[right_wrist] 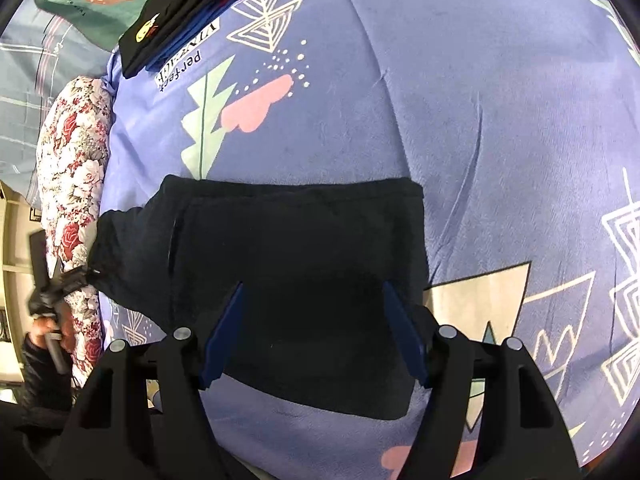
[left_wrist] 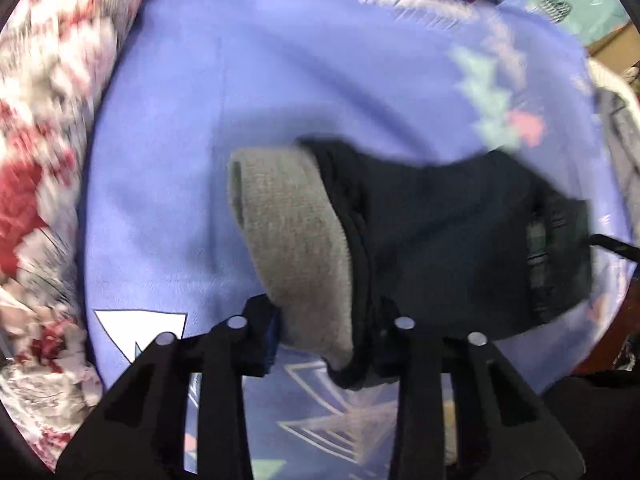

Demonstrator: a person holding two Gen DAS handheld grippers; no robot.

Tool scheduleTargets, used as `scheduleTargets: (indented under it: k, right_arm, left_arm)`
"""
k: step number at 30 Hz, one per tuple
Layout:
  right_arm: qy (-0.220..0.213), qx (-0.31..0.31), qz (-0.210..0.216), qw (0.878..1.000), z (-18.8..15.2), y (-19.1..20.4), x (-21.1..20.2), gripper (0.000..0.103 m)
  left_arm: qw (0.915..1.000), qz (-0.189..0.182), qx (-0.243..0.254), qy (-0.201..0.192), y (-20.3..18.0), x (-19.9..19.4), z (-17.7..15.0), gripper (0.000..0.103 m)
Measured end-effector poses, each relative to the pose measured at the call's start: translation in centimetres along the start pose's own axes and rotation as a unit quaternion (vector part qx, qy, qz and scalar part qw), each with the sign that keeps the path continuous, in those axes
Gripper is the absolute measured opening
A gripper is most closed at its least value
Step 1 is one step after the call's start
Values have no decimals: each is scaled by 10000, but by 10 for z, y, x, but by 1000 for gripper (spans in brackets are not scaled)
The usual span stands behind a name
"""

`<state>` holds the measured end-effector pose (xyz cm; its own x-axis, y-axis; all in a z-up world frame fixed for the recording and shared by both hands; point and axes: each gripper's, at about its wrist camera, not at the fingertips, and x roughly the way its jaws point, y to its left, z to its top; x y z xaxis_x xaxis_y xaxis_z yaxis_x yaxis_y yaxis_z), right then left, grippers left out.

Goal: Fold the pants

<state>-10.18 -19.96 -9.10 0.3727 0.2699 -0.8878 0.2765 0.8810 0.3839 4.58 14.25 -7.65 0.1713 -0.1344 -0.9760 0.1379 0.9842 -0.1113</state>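
Observation:
Black pants (right_wrist: 296, 264) lie folded on a blue patterned bedspread (right_wrist: 460, 100). In the left wrist view my left gripper (left_wrist: 328, 336) is shut on the near edge of the pants (left_wrist: 448, 232), lifting it so the grey fleece lining (left_wrist: 296, 240) shows. That view is motion-blurred. In the right wrist view my right gripper (right_wrist: 314, 332) is open, its blue pads (right_wrist: 224, 332) spread just above the middle of the pants, holding nothing. The left gripper (right_wrist: 60, 284) shows at the pants' left end in the right wrist view.
A floral quilt (right_wrist: 76, 184) lies along the bed's left side. A stack of folded dark clothes (right_wrist: 180, 12) and a green pillow (right_wrist: 84, 4) sit at the far end. The bedspread stretches to the right of the pants.

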Motion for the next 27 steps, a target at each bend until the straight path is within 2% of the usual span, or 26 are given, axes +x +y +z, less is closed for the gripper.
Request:
scheduleTargets:
  k: [2,3,5,6,8,10,12,16,18,22,25,26,27]
  right_arm:
    - [-59,-43,11,10000,2,-2,-4,70]
    - [-93,-31,29,9999,3,-3,-6,70]
    - [-200,11,93,9998,5,-7,-12,70]
    - [-237,33,120,9996,6,-8,-13,70]
    - [-312,66,189,9993,6,-10,-17,70]
    - [-336,89,237,9991,6,-11,-17,70]
    - [-327,114,284,9990,5,-11,-16,70]
    - [-269,77,356,9990,1,-7,-13,70]
    - [-251,35,398,9989,0,-3,-12,70]
    - [-200,20,455,9988,-1,2,-8,70]
    - [-265,72,538,9982,0,6,-7,71]
    - [-373,122,558,9977,1,7,-8,73]
    - [-445,154,559,9973,1,9,-9,80]
  left_arm:
    - [9987,-327,269,-280,-20,-30,7,30]
    - [9957,-681,444,-435,-36,-47,11,30]
    - [9909,-1003,693,-566,-61,-60,15,30]
    - [9867,-1286,787,-602,-75,-64,17,31]
    - [9773,-1861,834,-572,-95,-55,19,31]
    - [9713,-2215,746,-446,-113,-34,19,34]
    - [9664,-2497,594,-130,-129,-7,20,37]
    - [9569,-2840,512,314,-162,35,17,43]
    - [9496,-3078,410,435,-173,46,17,62]
    - [9457,-3150,396,693,-189,45,20,73]
    - [9430,-3292,314,389,-180,13,28,83]
    - [9407,-3375,256,205,-173,0,30,87]
    - [9396,-3421,120,-46,-160,-15,32,89]
